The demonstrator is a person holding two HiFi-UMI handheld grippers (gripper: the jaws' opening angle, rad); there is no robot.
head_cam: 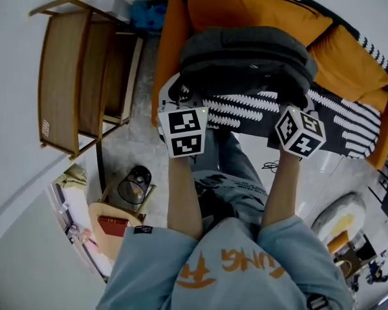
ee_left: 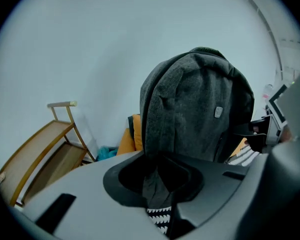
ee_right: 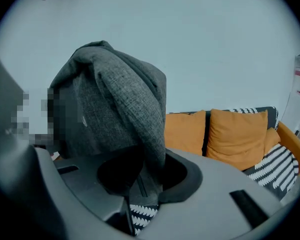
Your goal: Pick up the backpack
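Dark grey woven-fabric backpack (head_cam: 246, 60) is held between the two grippers, in front of the person and over the seat of the orange sofa (head_cam: 170, 44) with its black-and-white patterned throw (head_cam: 336, 118). Left gripper (ee_left: 159, 186) is clenched on a fold of the pack's fabric at its lower left edge; right gripper (ee_right: 140, 181) likewise pinches fabric on the opposite lower edge. Judgement: grasp made and the pack seems off the cushion, with throw visible beneath it in both gripper views, so only bringing it fully clear and steady remains.
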